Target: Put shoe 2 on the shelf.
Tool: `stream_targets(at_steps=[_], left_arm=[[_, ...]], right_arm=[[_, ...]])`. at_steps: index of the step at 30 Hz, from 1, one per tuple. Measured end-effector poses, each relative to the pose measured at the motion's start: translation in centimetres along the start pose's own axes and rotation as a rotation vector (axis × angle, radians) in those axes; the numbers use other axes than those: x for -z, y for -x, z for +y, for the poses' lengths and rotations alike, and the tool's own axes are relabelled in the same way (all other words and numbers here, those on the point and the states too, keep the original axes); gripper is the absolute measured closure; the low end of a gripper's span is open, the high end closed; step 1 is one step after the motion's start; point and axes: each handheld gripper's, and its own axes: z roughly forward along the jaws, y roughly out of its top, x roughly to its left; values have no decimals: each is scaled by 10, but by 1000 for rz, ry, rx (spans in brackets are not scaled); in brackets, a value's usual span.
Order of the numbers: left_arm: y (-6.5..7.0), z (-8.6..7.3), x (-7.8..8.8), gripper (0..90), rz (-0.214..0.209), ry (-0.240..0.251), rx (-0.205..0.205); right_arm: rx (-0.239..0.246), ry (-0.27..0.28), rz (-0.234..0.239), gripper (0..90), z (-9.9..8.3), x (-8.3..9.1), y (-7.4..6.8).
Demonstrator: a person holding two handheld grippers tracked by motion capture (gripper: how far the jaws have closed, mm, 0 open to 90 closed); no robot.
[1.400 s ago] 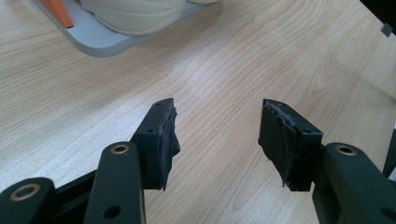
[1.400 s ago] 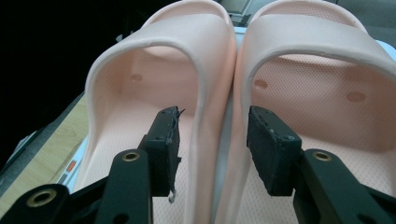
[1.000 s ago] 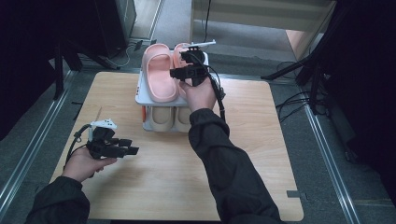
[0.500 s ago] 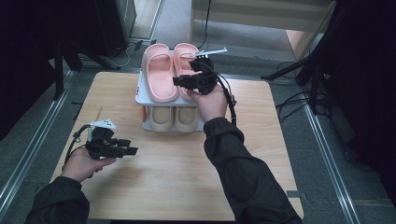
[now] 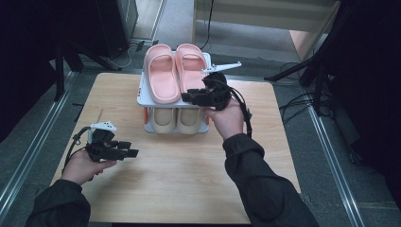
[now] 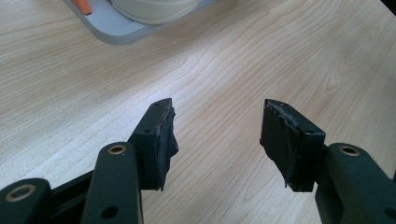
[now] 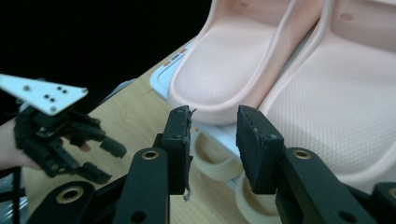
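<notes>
Wooden table (image 5: pixel 189 189), pale grain, carrying a small two-tier shoe rack (image 5: pixel 142 97) set at its far middle. Upper tier: one pair of pink slippers (image 5: pixel 175 71), lying side by side, soles down, heels toward the person. Lower tier: one pair of cream slippers (image 5: pixel 176 120), heels showing under the shelf edge. Right gripper (image 5: pixel 191 98), held at the rack's right front corner, just off the heel of the right-hand pink slipper; in the right gripper view its jaws stand at a middling gap, having just been closing, with nothing between the pads and the pink heels (image 7: pixel 219 93) directly beyond the tips, the cream pair (image 7: pixel 219 158) below them. Left gripper (image 5: pixel 127 151), resting low over the near-left part of the table, well apart from the rack; the left gripper view shows its jaws wide apart over bare wood, empty, with a corner of the grey rack base (image 6: pixel 116 28) at the top edge. Surroundings: dark floor, metal rails on both sides of the table, cables at the right.
</notes>
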Motion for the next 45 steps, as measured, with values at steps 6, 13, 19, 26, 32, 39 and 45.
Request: stream_targets(at_steps=[6,13,19,26,32,39,45], left_arm=[[1,0,-2,433,3,-6,-5],[1,-1,-3,427,-2,-5,-6],[3,-1,-4,425,-5,-9,-10],[5,-1,-4,422,-7,-8,-17],[5,-1,-5,419,-3,-8,-18],[5,-1,-5,416,-3,-6,-19],[7,-1,-6,410,-7,-7,-21]], right_arm=[[10,-5,37,643,-23,11,2],[30,1,58,635,-54,17,3],[8,-26,76,616,-90,16,10],[0,-25,77,576,-120,19,23],[-10,-30,61,543,-141,22,32],[5,-27,49,508,-160,29,36],[-39,-20,31,461,-177,39,45]])
